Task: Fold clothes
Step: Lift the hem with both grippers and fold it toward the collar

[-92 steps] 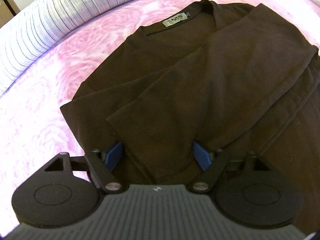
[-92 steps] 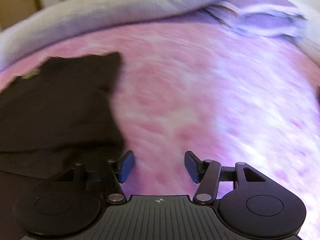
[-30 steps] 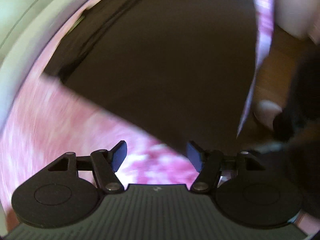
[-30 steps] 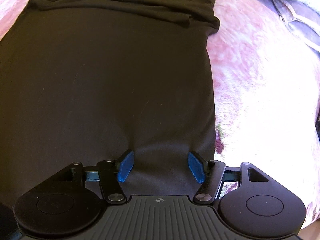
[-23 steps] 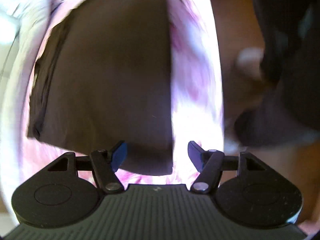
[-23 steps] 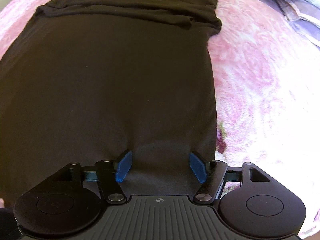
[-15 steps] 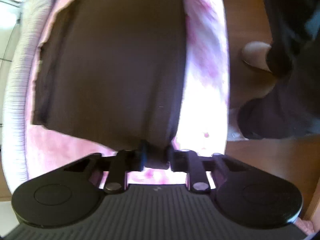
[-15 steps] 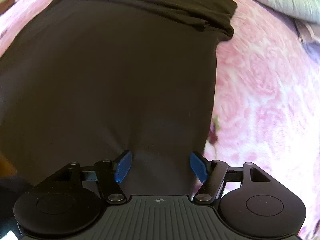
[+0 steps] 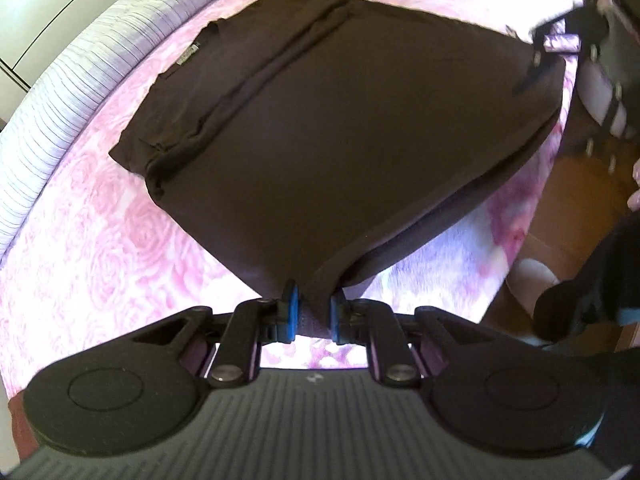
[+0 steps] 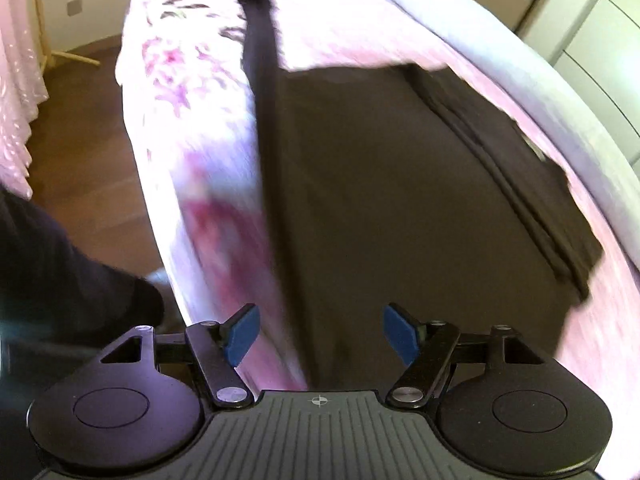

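On a bed covered by a pink rose-patterned bedspread [image 9: 100,240], a dark brown garment [image 9: 340,140] lay spread flat, its sleeves already folded inward and a small neck label [image 9: 191,53] at the far end. Nearest the left wrist camera, the left gripper [image 9: 311,312] had its blue pads pressed together on a bottom corner of the garment, which rose slightly from the bedspread into the pinch. Across the hem, the right gripper [image 10: 320,330] hovered over the other bottom corner with its blue pads [image 10: 400,332] spread wide apart, gripping nothing. A striped grey blanket [image 9: 60,92] ran along the far side of the bed. Judging by its drape, the cloth seemed light, soft and limp, likely to sag and slide between layers. The safest hold appeared to be both hem corners, pinching through every layer, so the bottom edge could be lifted evenly toward the collar.
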A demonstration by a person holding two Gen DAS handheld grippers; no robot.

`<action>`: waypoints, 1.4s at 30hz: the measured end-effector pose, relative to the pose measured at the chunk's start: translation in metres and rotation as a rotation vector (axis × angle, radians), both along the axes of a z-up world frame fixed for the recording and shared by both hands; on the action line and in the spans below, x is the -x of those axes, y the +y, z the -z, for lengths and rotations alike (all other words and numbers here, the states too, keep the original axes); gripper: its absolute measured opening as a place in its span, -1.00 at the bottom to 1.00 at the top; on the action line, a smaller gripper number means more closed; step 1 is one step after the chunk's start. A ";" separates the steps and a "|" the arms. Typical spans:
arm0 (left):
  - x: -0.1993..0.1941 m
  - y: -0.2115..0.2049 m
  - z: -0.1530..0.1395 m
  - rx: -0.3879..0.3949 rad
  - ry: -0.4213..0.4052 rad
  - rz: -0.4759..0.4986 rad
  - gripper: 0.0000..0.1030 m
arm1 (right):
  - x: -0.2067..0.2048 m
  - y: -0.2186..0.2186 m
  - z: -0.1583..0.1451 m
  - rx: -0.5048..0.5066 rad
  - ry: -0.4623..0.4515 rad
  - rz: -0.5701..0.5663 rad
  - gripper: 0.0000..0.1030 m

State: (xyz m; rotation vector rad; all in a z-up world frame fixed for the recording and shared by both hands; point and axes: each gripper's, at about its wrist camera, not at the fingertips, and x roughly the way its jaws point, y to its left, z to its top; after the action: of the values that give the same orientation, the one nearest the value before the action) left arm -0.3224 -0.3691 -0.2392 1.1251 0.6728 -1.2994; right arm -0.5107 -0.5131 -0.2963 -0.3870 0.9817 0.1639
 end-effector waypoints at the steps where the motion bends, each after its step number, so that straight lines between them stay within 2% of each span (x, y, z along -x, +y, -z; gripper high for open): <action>1: -0.001 0.000 -0.001 0.000 0.001 0.000 -0.77 | -0.009 0.006 0.007 0.000 -0.006 0.001 0.40; 3: -0.005 0.004 -0.004 0.001 0.004 -0.001 -0.77 | -0.015 0.010 0.015 0.018 -0.013 0.003 0.40; 6: -0.006 0.013 -0.012 0.000 0.010 -0.003 -0.77 | 0.025 -0.014 0.027 0.124 0.012 0.017 0.35; 9: -0.006 0.019 -0.013 -0.009 0.012 -0.003 -0.77 | 0.057 -0.065 0.049 0.244 0.080 0.074 -0.24; 12: -0.007 0.022 -0.010 -0.018 0.006 -0.001 -0.77 | 0.091 -0.104 0.057 0.375 0.155 0.078 -0.39; 15: -0.005 0.024 -0.006 -0.026 -0.003 0.005 -0.77 | 0.115 -0.129 0.057 0.422 0.221 0.040 -0.89; 19: 0.005 0.035 -0.010 -0.041 -0.023 0.032 -0.79 | 0.117 -0.136 0.029 0.377 0.212 -0.023 -0.90; 22: 0.021 0.057 -0.021 -0.055 -0.028 0.070 -0.80 | 0.122 -0.123 -0.005 0.342 0.172 -0.060 -0.91; 26: 0.046 0.089 -0.038 -0.065 -0.027 0.061 -0.81 | 0.141 -0.102 -0.032 0.303 0.156 -0.069 -0.91; 29: 0.063 0.108 -0.049 -0.085 0.005 0.029 -0.81 | 0.163 -0.088 -0.051 0.270 0.178 -0.074 -0.91; 34: 0.098 0.146 -0.060 -0.165 0.085 0.015 -0.83 | 0.203 -0.076 -0.069 0.195 0.267 -0.094 -0.92; 35: 0.101 0.148 -0.062 -0.172 0.100 0.004 -0.92 | 0.207 -0.076 -0.072 0.180 0.279 -0.077 -0.92; 38: 0.104 0.145 -0.071 -0.172 0.134 -0.032 -0.91 | 0.206 -0.077 -0.083 0.159 0.274 -0.029 -0.92; 42: 0.064 0.100 -0.095 -0.071 0.080 -0.091 -0.92 | 0.171 -0.098 -0.112 0.209 0.165 -0.025 -0.92</action>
State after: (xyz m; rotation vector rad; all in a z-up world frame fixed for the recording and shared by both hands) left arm -0.3865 -0.2693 -0.1438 1.0920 0.8256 -1.2560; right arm -0.6816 -0.6112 -0.1846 -0.5842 1.1613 0.1173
